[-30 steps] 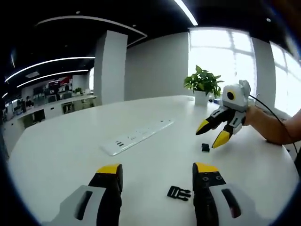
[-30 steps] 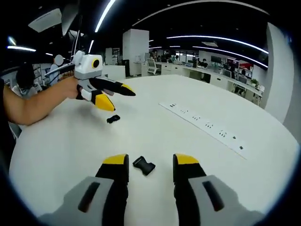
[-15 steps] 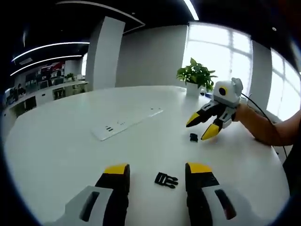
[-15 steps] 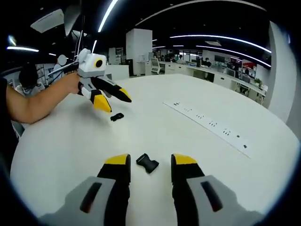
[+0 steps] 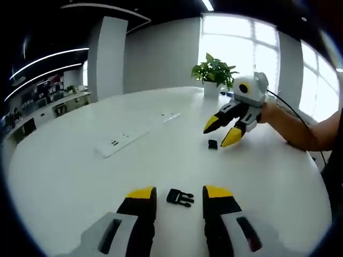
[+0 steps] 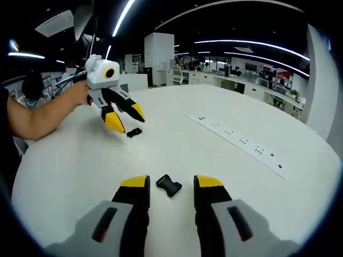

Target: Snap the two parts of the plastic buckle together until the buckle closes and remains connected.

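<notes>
Both buckle parts lie flat on the white counter point(image 5: 64, 160), well apart from each other.

Left gripper view: left tool point(image 5: 179, 194) spread, nothing between its jaws' pads; pronged buckle part point(image 5: 180, 197) lies on the counter in the gap near the yellow tips. Its long axis runs across the view, prongs toward the right jaw. The right tool point(image 5: 221, 130) comes in from the right, jaws spread, tips just over the small buckle part point(image 5: 213, 144), not gripping it.

Right gripper view: right tool point(image 6: 169, 183) spread, a buckle part point(image 6: 169, 186) lying between the tips, long axis slanting from upper left to lower right. Left tool point(image 6: 124, 120) spread, beside the other part point(image 6: 134, 132).

Power strip point(image 6: 238, 142) lies further back. Potted plant point(image 5: 214, 72) at the far edge.
</notes>
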Motion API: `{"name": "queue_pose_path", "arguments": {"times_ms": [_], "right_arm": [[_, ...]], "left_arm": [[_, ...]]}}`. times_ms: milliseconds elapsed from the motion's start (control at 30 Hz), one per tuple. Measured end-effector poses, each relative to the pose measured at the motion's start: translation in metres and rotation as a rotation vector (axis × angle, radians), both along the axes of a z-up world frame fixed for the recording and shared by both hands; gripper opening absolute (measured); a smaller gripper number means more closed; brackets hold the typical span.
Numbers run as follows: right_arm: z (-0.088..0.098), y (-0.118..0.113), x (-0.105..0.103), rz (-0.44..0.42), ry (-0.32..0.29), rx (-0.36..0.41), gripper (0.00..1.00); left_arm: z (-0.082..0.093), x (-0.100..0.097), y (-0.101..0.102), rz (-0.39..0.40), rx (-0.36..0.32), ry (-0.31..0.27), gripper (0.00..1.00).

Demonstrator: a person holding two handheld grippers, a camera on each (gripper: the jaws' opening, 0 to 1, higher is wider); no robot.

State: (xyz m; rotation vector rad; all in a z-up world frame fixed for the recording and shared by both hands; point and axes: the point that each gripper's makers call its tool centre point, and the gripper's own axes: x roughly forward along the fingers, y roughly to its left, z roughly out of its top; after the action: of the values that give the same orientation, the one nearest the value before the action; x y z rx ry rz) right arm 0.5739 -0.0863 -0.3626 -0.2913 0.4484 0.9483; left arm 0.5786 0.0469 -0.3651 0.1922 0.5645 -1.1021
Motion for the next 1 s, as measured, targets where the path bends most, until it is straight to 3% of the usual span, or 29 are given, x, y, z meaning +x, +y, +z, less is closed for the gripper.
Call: {"name": "queue_pose_path", "arguments": {"times_ms": [167, 300, 600, 833, 1000], "right_arm": [[-0.003, 0.0, -0.001, 0.002, 0.008, -0.004, 0.31], [-0.002, 0.0, -0.001, 0.004, 0.008, -0.003, 0.31], [-0.006, 0.003, -0.006, 0.029, 0.025, 0.002, 0.28], [-0.011, 0.002, -0.008, 0.031, 0.042, -0.009, 0.23], [-0.012, 0.004, -0.009, 0.035, 0.054, -0.002, 0.19]], "left_arm": [[-0.003, -0.007, -0.006, -0.075, 0.06, -0.077, 0.44], [-0.009, -0.002, -0.004, -0.087, 0.093, -0.115, 0.41], [-0.013, -0.005, -0.005, -0.116, 0.052, -0.091, 0.42], [-0.015, -0.004, -0.002, -0.1, 0.049, -0.084, 0.31], [-0.015, -0.008, -0.002, -0.108, 0.039, -0.068, 0.3]]}}
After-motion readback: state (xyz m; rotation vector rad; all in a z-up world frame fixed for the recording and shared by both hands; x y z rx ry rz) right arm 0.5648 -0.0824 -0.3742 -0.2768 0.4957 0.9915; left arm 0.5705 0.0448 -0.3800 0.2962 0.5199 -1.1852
